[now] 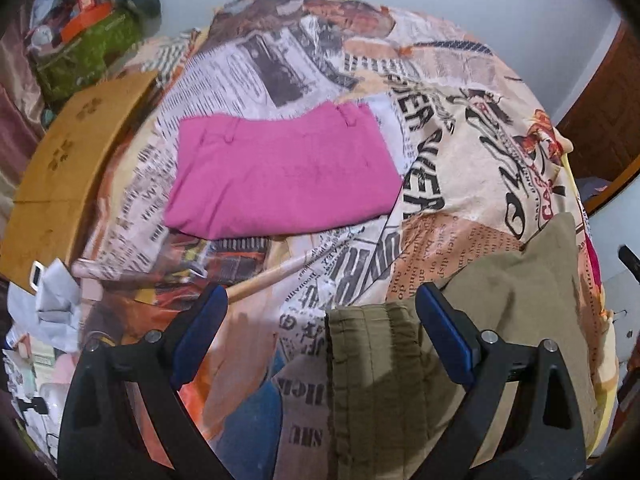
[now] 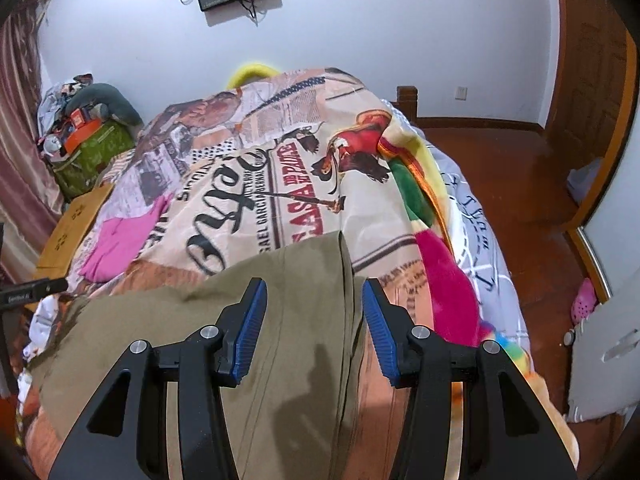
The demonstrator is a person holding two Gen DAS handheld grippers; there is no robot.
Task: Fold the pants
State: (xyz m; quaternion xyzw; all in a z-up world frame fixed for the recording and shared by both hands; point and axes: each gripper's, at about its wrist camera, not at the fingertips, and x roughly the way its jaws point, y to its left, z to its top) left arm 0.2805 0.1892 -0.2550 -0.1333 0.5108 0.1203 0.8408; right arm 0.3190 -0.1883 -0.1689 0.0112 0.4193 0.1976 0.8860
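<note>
Olive pants (image 1: 400,364) lie soft and limp on the bed (image 1: 360,264); both tools, left tool (image 1: 320,336) and right tool (image 2: 312,328), hang released; grip the elastic waistband.

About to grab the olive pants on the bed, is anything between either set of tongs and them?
Nothing visible. The olive pants lie bare on the printed bedspread, directly beneath the open left tongs and right tongs. The folded pink pants lie farther away.
</note>
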